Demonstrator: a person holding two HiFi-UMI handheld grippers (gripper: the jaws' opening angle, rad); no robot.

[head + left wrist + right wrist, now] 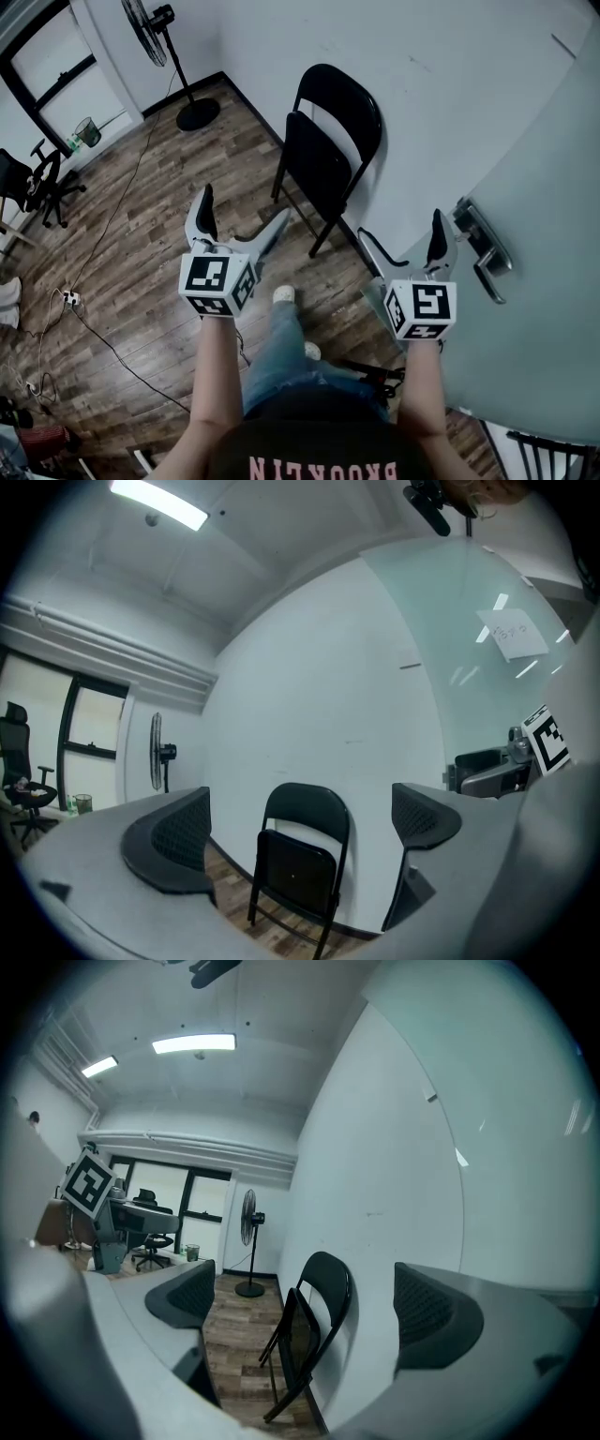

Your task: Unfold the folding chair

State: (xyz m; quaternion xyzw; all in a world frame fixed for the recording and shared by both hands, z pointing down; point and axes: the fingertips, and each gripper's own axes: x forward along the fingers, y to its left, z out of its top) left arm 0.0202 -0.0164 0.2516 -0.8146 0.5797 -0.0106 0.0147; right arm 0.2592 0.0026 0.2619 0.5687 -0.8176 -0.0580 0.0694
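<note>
A black folding chair point(328, 155) stands folded, leaning against the white wall ahead of me. Both grippers are held up in front of it, apart from it. My left gripper point(242, 208) is open and empty, a short way to the chair's near left. My right gripper point(401, 230) is also open and empty, near the chair's right, close to the wall. In the left gripper view the chair point(300, 864) shows front-on between the jaws of the left gripper point(298, 829). The right gripper view has the chair point(309, 1335) edge-on between the jaws of the right gripper point(305, 1305).
A frosted glass door with a metal handle point(483, 244) is at my right. A standing fan point(164, 56) is at the back, an office chair point(37, 183) far left. Cables point(94, 319) trail over the wood floor. Another chair frame point(544, 455) is at the bottom right.
</note>
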